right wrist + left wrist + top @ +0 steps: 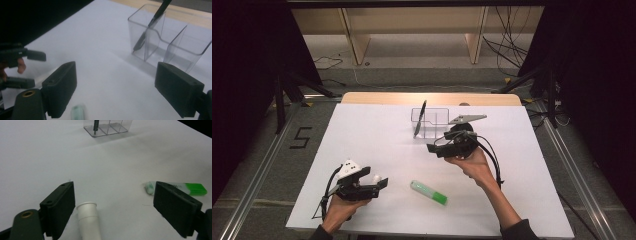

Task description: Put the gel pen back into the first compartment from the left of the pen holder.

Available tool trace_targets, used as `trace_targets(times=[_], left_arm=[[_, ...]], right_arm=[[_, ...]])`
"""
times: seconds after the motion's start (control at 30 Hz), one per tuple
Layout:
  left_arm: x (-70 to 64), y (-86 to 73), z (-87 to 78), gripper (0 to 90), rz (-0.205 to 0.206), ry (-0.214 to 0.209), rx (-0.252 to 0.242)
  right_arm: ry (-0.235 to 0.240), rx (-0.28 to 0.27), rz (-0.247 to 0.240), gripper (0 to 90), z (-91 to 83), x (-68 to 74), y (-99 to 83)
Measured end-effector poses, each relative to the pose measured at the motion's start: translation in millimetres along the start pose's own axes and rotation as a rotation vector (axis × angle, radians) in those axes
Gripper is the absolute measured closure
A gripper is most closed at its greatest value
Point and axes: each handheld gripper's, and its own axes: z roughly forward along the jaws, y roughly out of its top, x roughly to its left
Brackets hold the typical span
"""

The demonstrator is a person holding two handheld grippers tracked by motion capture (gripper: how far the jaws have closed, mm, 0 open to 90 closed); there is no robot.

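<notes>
The white tube [88, 220] lies on the desk [362, 135] near its front left corner, between the released, wide-spread fingers [60, 208] of the left gripper [382, 184]. It sits just beside one finger, far from the other, so closing now would likely nudge it sideways and roll it instead of clamping it. The green-capped marker [429, 192] lies near the front edge's middle, apart from both grippers. The right gripper [432, 148] hangs near the clear organiser [439, 116] toward the back edge, fingers [58, 87] released and holding nothing; swinging carelessly, it might tip the organiser and its leaning pen [420, 118].
</notes>
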Motion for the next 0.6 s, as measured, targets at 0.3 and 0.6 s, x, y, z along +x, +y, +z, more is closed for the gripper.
trace_targets(times=[0.3, 0.6], left_arm=[[0.6, 0.2, 0.2, 17.3, 0.004, 0.0, -0.002], [0.6, 0.4, 0.5, 17.3, 0.003, 0.0, -0.006]], right_arm=[[0.021, 0.055, -0.026, 20.9, -0.6, 11.3, -27.4], [0.043, 0.089, -0.033, 22.3, -2.0, 16.2, -49.2]])
